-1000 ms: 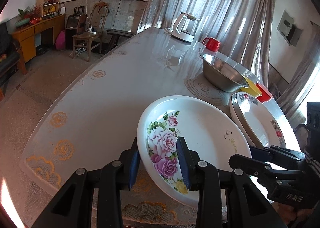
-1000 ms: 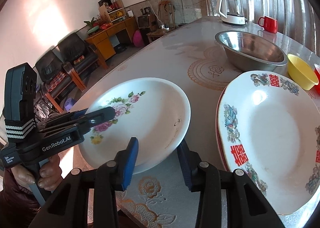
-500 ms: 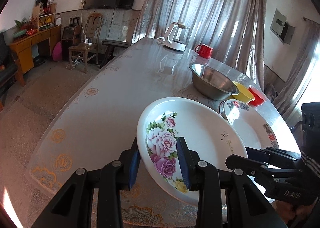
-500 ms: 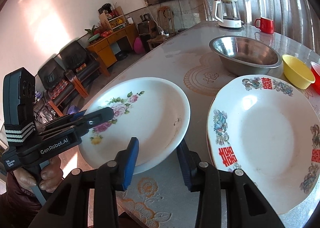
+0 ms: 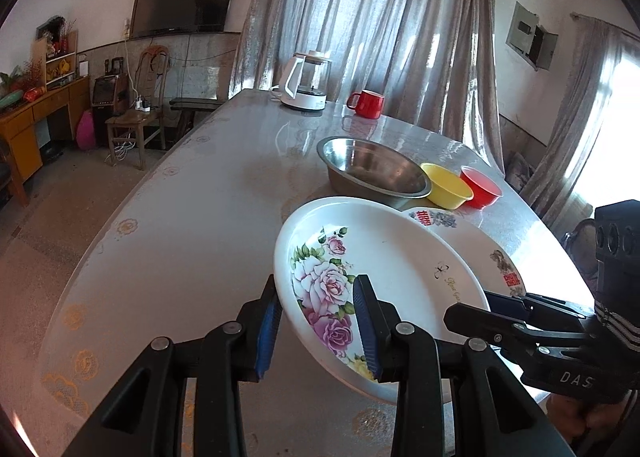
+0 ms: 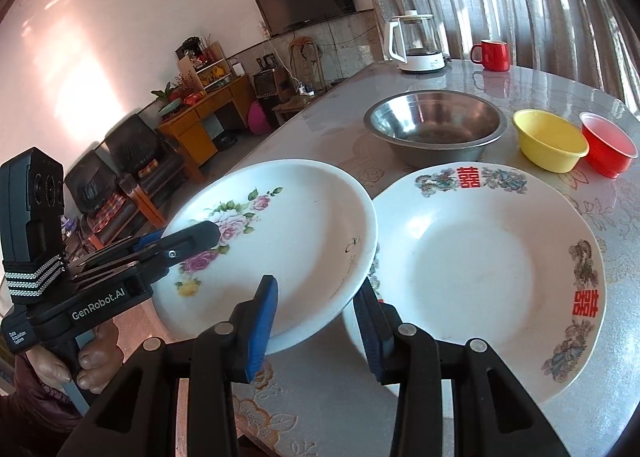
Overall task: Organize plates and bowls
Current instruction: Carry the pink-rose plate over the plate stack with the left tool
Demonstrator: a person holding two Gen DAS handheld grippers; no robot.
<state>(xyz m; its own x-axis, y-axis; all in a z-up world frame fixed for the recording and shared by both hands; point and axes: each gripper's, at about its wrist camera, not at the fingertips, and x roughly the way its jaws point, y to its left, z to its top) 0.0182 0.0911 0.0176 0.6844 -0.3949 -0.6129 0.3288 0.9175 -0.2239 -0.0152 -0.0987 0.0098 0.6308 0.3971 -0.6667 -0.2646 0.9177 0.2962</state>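
Note:
A white plate with pink roses [image 5: 384,281] [image 6: 280,241] is held in the air above the table, tilted. My left gripper [image 5: 316,321] is shut on its near rim. My right gripper [image 6: 316,317] is shut on its opposite rim; it shows at the right of the left wrist view [image 5: 500,309]. The rose plate overlaps the left edge of a larger white plate with red characters [image 6: 480,257] [image 5: 472,233] lying flat on the table. Behind stand a steel bowl [image 6: 434,129] [image 5: 372,169], a yellow bowl [image 6: 550,139] [image 5: 446,185] and a red bowl [image 6: 608,143] [image 5: 480,187].
A white kettle [image 5: 304,85] and a red mug [image 5: 366,103] stand at the table's far end by the curtains. The table's left edge [image 5: 132,193] drops to the floor, with a chair, a cabinet and armchairs [image 6: 136,161] beyond.
Both grippers have lifted the rose plate higher and carried it right. Its rim now overlaps the big plate's left edge. The yellow and red bowls have come fully into view.

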